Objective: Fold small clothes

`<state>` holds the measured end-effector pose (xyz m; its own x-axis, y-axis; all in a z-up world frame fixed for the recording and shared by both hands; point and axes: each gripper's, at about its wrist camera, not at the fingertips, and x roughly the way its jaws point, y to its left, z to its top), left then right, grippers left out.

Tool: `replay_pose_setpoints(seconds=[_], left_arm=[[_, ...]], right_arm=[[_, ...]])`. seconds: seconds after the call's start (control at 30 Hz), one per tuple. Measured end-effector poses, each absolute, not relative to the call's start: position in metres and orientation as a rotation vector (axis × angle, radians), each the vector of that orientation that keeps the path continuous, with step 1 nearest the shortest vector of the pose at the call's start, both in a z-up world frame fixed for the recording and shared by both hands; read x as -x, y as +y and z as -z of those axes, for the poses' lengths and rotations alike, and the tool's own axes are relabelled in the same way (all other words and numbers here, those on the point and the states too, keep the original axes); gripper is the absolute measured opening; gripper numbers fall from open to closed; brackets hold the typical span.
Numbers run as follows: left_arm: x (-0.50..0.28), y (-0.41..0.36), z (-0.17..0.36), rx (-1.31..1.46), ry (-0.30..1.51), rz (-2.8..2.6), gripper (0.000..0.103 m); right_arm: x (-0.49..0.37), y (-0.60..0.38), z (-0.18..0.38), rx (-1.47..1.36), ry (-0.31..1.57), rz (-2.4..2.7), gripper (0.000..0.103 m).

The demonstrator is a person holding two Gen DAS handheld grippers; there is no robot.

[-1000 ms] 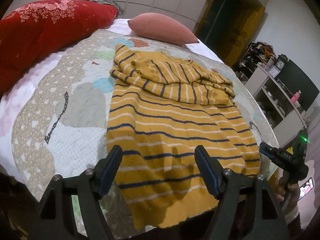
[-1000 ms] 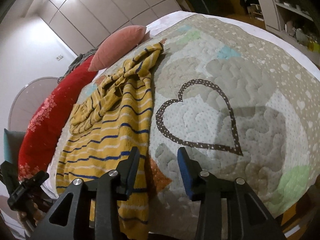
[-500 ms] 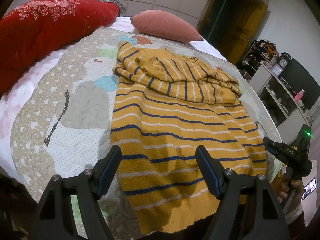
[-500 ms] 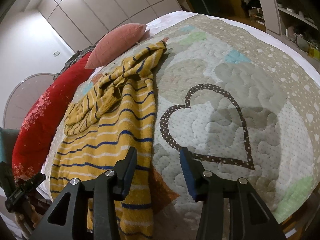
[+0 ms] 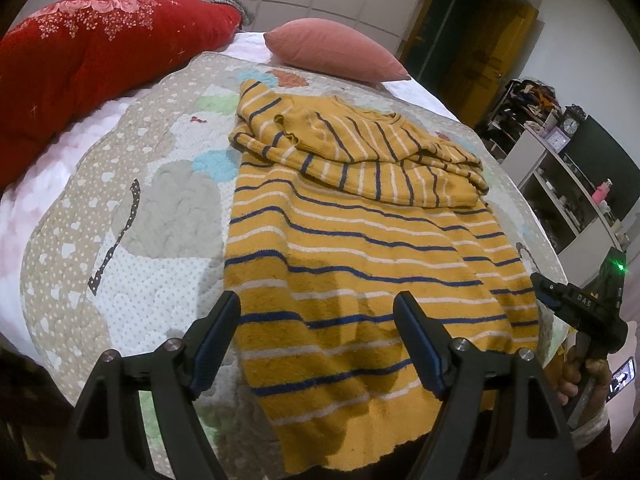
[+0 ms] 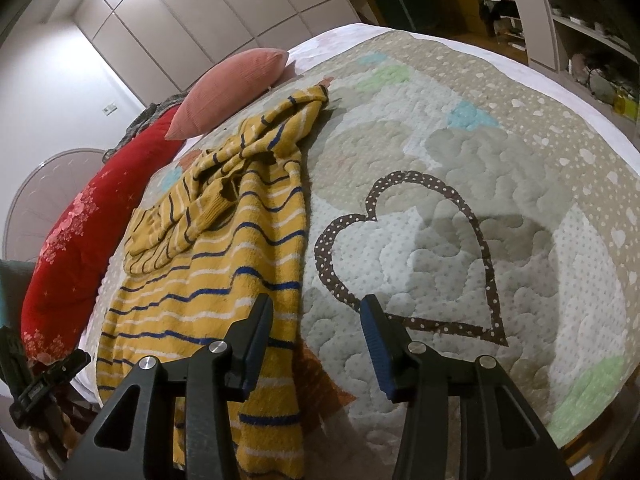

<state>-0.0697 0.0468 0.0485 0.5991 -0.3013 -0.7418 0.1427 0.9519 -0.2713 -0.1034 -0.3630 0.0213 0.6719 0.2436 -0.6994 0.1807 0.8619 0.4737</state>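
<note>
A yellow sweater with blue and white stripes [image 5: 360, 264] lies on the quilt, its sleeves folded across the upper part and its hem hanging over the near bed edge. My left gripper [image 5: 318, 312] is open and empty, just above the sweater's lower left part. My right gripper [image 6: 316, 316] is open and empty, above the sweater's right edge [image 6: 280, 280] and the quilt beside it. The right gripper also shows in the left wrist view [image 5: 576, 304] at the sweater's right hem corner. The left gripper shows at the far left of the right wrist view [image 6: 44, 376].
A patchwork quilt [image 6: 440, 220] with a brown heart outline covers the bed. A red cushion [image 5: 92, 48] and a pink pillow [image 5: 332, 50] lie at the head. White shelves [image 5: 568, 184] stand to the right of the bed.
Both grippers have moved forward and closer to the sweater's hem. Both stay open. The sweater has not moved.
</note>
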Motion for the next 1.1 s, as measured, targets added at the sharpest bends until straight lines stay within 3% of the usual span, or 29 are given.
replay_pose_setpoints(seconds=[0.83,1.1], left_arm=[[0.065,0.046,-0.042,0.195,0.906,0.247,0.078],[0.041,0.037,-0.071,0.113,0.846,0.254,0.078]], right_arm=[[0.101,-0.366,-0.019,-0.563,0.833,-0.026,0.053],[0.079,-0.381,-0.026,-0.562,0.783,0.015,0.053]])
